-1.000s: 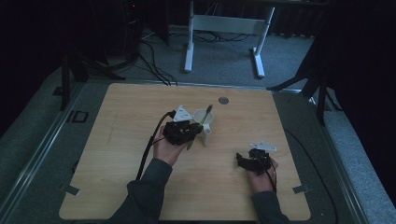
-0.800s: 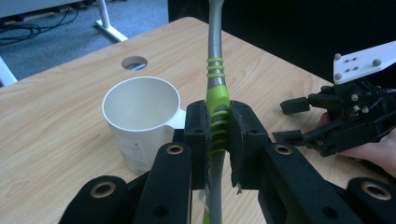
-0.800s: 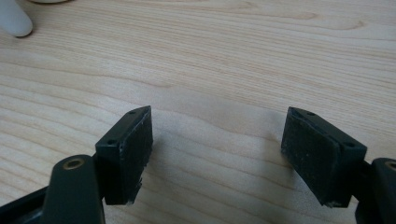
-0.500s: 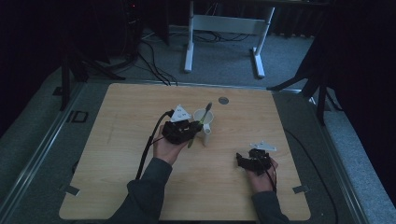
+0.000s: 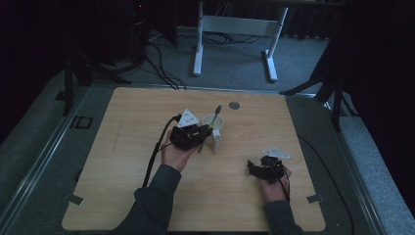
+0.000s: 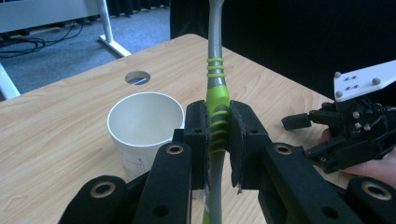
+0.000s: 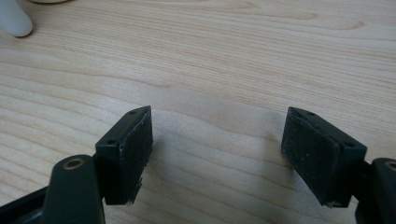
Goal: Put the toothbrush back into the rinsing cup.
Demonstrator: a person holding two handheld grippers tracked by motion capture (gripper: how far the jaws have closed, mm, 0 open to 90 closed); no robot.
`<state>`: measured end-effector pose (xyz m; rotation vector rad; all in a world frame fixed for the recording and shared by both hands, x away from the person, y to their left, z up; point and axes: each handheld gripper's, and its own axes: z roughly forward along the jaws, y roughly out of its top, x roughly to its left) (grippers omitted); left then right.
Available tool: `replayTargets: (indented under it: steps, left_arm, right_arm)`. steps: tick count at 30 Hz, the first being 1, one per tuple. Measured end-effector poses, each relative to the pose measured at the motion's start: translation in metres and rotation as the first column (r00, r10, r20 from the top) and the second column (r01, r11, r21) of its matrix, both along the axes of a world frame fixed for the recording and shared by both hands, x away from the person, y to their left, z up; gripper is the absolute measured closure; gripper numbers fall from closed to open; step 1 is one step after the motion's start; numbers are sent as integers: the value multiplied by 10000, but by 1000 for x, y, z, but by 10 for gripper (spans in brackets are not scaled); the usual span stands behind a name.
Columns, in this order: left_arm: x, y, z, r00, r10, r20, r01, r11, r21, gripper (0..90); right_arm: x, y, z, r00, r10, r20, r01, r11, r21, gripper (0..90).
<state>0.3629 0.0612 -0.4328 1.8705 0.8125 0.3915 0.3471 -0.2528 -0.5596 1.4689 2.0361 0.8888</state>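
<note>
My left gripper (image 6: 217,119) is shut on the green ribbed grip of a grey and green toothbrush (image 6: 215,79), which stands almost upright between the pads. In the high view this gripper (image 5: 198,134) sits at the table's middle with the toothbrush (image 5: 215,115) slanting up over a white cup (image 5: 215,125). The cup (image 6: 144,121) stands upright and looks hollow, just left of the jaws. My right gripper (image 7: 217,149) is open, low over bare wood with nothing between its pads. It rests near the front right (image 5: 254,169) and appears farther off in the left gripper view (image 6: 306,137).
A wooden table (image 5: 122,147) carries everything. A round cable hole (image 5: 234,105) lies behind the cup. A white rounded piece (image 7: 16,21) sits by the cup's base. Cables and a white desk frame (image 5: 235,24) are on the floor beyond the far edge.
</note>
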Motion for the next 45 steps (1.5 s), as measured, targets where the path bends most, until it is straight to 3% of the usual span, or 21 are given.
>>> replayTargets:
  steps: [10, 23, 45]
  left_arm:
    - [3, 1, -1, 10000, -56, 31, 57, 9992, -395, 788]
    - [7, 2, -3, 9995, -86, 292, 102, 9984, -551, 788]
    - [14, 2, 1, 9979, -144, 634, 231, 9901, -1388, 788]
  right_arm:
    - [0, 0, 0, 10000, -8, -9, 8, 10000, 5, 246]
    - [0, 0, 0, 10000, 10, -10, -10, 10000, 9, 246]
    - [0, 0, 0, 10000, 8, -20, -8, 10000, 11, 246]
